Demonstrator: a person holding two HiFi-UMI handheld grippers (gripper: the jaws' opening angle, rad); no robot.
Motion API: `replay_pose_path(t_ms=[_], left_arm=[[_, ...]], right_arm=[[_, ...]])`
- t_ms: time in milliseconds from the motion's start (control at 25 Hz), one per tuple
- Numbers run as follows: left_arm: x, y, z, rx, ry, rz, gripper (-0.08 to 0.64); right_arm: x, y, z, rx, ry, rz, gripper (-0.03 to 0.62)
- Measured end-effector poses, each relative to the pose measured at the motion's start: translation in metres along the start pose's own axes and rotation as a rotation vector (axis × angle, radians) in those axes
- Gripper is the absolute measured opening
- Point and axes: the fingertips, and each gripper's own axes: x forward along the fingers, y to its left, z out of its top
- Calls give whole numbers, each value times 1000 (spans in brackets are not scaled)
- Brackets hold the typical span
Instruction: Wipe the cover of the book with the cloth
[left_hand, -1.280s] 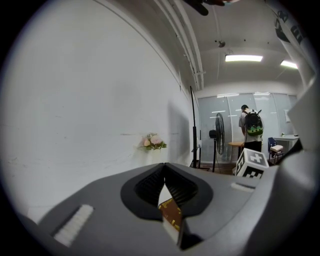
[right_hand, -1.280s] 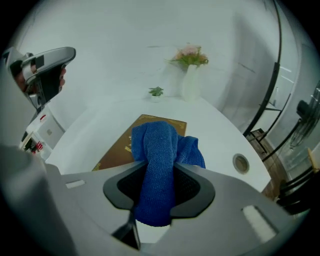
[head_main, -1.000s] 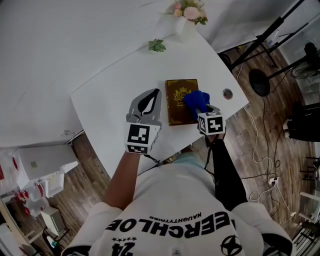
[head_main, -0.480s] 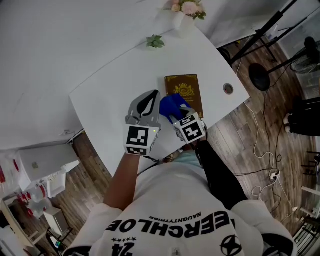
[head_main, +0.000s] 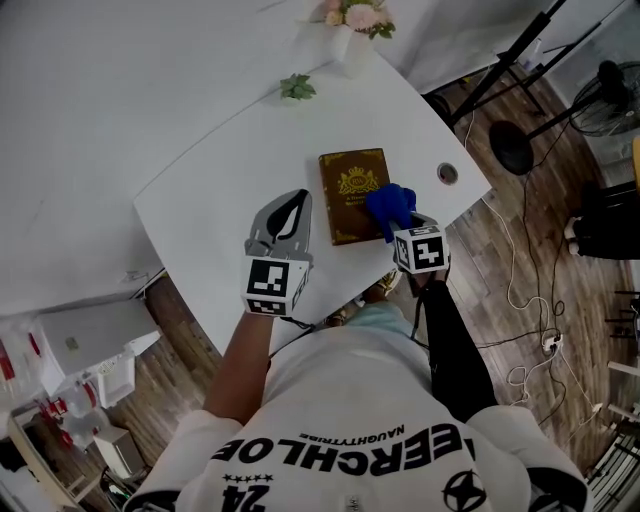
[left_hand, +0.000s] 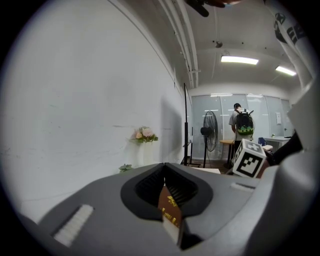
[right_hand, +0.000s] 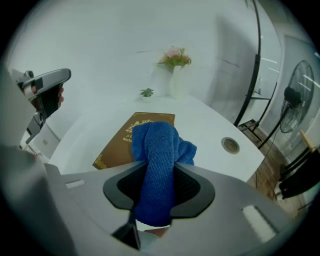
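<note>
White table (head_main: 220, 170) carries it all. At the book's 9 o'clock, near its edge but apart from it, sits the left gripper (head_main: 290, 205). Its 2 jaws are closed tip to tip on nothing. The book (head_main: 345, 195) lies flat mid-table, brown cover up with gilt print. Over its 4 o'clock corner sits the blue cloth (head_main: 390, 204), bunched and pinched fast between the jaws of the right gripper (head_main: 402, 226), which comes in from 5 o'clock. A small hole (head_main: 447, 173) in the table sits at the book's 3 o'clock.

To wipe well, I would press the bunch flat on the cover and draw it toward 12 o'clock. Overlapping passes should then work across to 9 o'clock, with only cloth touching the gilt. The left gripper could pin the 9 o'clock edge so the book does not slide.

Whether the cloth actually presses on the cover is unclear. The corner beneath it is hidden, and the title is too small to read. The left gripper view shows only a sliver of book through the hollow behind the tips.
</note>
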Motion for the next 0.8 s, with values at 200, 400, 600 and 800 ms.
replay_pose_path(t_ms=[200, 400, 600, 800], left_arm=[[-3, -2, -3, 1, 4, -5, 58], [-7, 1, -2, 5, -1, 8, 58], [-12, 2, -3, 1, 3, 17, 58], [-12, 3, -5, -1, 1, 14, 58]], right_arm=[[-6, 4, 7, -5, -38, 4, 130], [-15, 56, 33, -93, -116, 105, 130], [1, 132, 15, -232, -33, 262, 130], [10, 148, -3, -296, 11, 275, 130]])
